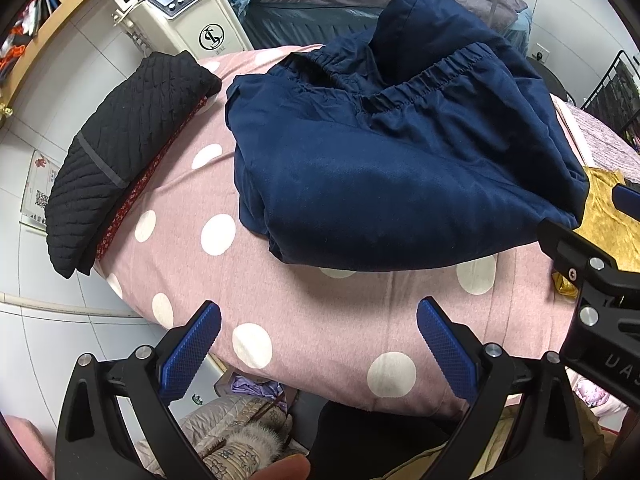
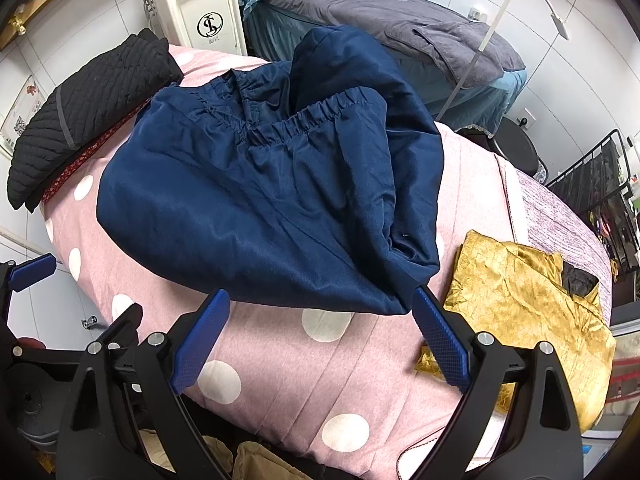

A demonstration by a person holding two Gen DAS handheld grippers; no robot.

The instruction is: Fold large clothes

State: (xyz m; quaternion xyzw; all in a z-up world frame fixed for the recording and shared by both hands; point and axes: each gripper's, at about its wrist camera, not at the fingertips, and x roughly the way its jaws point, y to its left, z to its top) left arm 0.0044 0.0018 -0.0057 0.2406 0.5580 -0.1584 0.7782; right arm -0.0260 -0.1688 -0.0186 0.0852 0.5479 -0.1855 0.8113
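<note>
While the navy elastic-waist garment (image 2: 256,200) is lying part-folded on the pink polka-dot bed (image 2: 320,368), both the left hand-held gripper (image 1: 318,348) and right hand-held gripper (image 2: 320,340) are being held wide open and empty. A further fold is probably being lined up, requiring the near edge to be gripped. The gold fabric (image 2: 520,304) is being shown fully only by the right wrist view.

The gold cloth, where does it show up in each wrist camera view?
Left wrist view: gold cloth at the far right edge, behind the other claw's frame.
Right wrist view: gold cloth lower right, in full on the pink spotted cover.
Shared landmark: the navy garment, just left of it in both.
</note>
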